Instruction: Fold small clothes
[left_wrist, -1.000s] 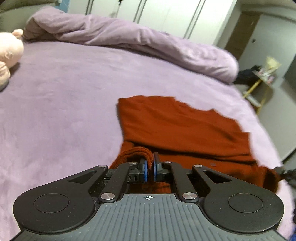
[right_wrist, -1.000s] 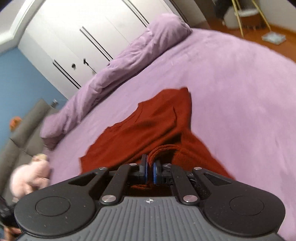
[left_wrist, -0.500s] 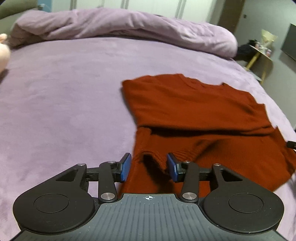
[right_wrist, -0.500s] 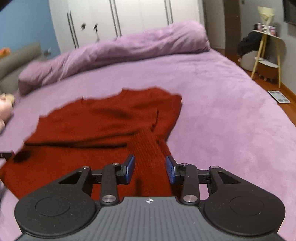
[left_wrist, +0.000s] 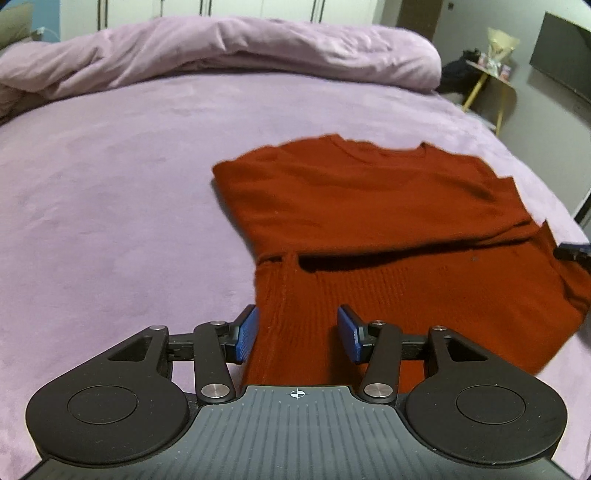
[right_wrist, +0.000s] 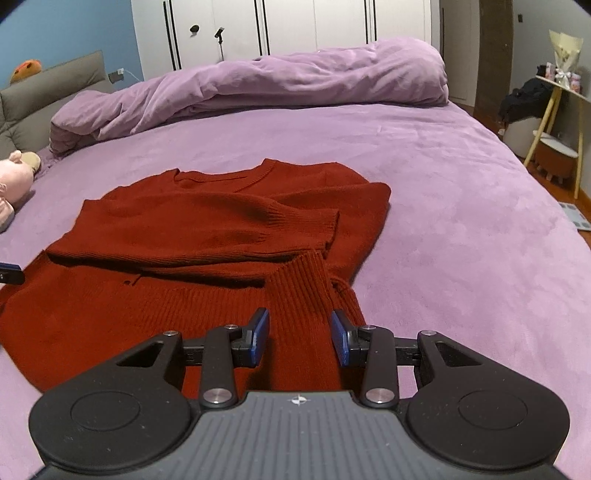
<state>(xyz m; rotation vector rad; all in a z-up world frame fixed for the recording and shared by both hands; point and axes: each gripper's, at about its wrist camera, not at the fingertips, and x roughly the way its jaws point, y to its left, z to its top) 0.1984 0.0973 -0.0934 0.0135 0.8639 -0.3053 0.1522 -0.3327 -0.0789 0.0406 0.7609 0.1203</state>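
Rust-red knit sweater (right_wrist: 207, 236) lies flat on the purple bed cover (right_wrist: 461, 206), sleeves folded across the body, hem edge nearest the cameras. Left gripper (left_wrist: 297, 334) has just opened, blue pads apart, hem's left corner between them, not pinched. Right gripper (right_wrist: 299, 338) also just released, jaws spread over the ribbed hem at the right corner. Rumpled duvet (right_wrist: 258, 92) at the far edge; pink plush toy (right_wrist: 13, 181) far left.

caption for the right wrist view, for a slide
Right gripper open over the red sweater's folded-up hem on the purple bed.
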